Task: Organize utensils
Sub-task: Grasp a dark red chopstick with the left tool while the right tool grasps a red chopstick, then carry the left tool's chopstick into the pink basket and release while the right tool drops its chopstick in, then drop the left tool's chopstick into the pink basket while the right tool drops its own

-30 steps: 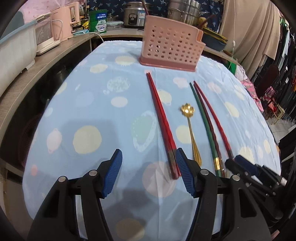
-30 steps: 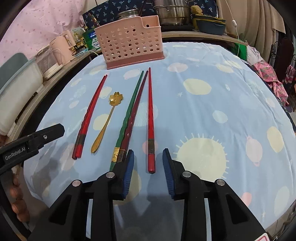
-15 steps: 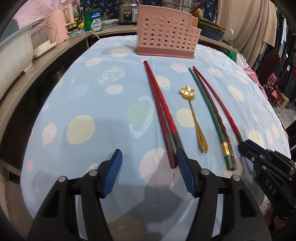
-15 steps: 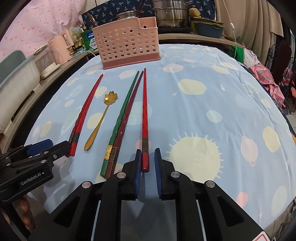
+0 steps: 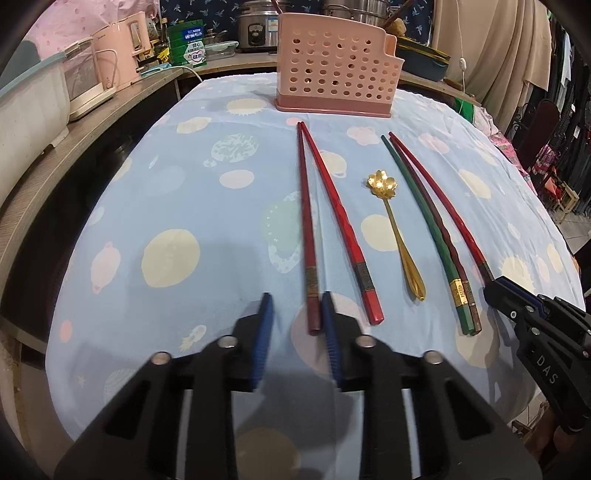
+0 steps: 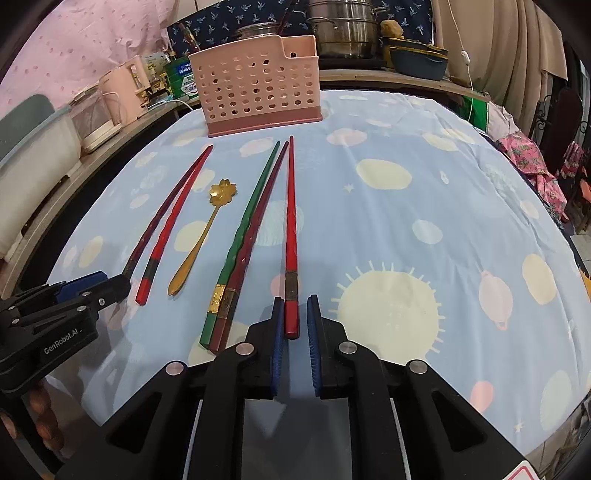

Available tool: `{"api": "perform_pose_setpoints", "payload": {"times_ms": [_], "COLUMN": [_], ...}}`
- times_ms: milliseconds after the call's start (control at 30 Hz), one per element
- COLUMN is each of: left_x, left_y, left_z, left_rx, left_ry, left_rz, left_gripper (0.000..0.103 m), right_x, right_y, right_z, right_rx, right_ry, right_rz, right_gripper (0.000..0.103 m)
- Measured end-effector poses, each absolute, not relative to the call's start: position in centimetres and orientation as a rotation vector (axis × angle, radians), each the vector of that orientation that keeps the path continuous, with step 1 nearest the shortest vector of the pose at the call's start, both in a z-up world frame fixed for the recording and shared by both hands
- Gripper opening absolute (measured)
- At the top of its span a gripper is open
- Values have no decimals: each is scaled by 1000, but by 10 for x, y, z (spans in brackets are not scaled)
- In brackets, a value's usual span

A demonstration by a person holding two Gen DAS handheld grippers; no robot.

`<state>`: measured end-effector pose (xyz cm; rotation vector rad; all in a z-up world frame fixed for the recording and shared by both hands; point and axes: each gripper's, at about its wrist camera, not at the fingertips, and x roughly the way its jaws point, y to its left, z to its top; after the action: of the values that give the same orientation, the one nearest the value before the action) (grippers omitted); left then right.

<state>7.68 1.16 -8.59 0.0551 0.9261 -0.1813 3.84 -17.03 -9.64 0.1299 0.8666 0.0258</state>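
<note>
Several chopsticks and a gold flower-bowl spoon lie lengthwise on the blue spotted tablecloth, in front of a pink perforated utensil holder. My left gripper is closing. The near end of a dark red chopstick lies between its jaws beside the right pad, with a gap to the left pad. A brighter red chopstick lies just right of it. My right gripper is shut on the near end of the rightmost red chopstick. A green and maroon pair lies to its left.
A wooden counter curves round the table's left and far sides, carrying a pink kettle, a white appliance, a green box and steel pots. Clothes hang at the right. The tablecloth right of the chopsticks is bare.
The left jaws have narrowed around the dark red chopstick, and the two left chopsticks have spread apart at their near ends. The right jaws have closed onto the rightmost red chopstick.
</note>
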Motion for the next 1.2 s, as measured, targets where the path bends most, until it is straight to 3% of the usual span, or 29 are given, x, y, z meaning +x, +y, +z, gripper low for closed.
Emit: {"api": "perform_pose_setpoints", "payload": {"times_ms": [33,67,433,1200], "left_x": [77,77,73,139], "left_y": [11,11,19,34], "left_z": [-86,-86,-48,118], "left_rx": [54,53,9,-73], "left_ry": [927,929,862,537], "left_rz": [-189,-194,-213,-189], "left_gripper": [9,7,7,7], "right_x": [38,38,30,69], "right_y": [-170,-169,-178,-223], "right_z": [-97,-96,-73,85], "right_rx": [126,123,164,238], "right_ry": [867,867,824,487], "right_rz": [26,25,42,50], "right_gripper": [7,7,7,7]}}
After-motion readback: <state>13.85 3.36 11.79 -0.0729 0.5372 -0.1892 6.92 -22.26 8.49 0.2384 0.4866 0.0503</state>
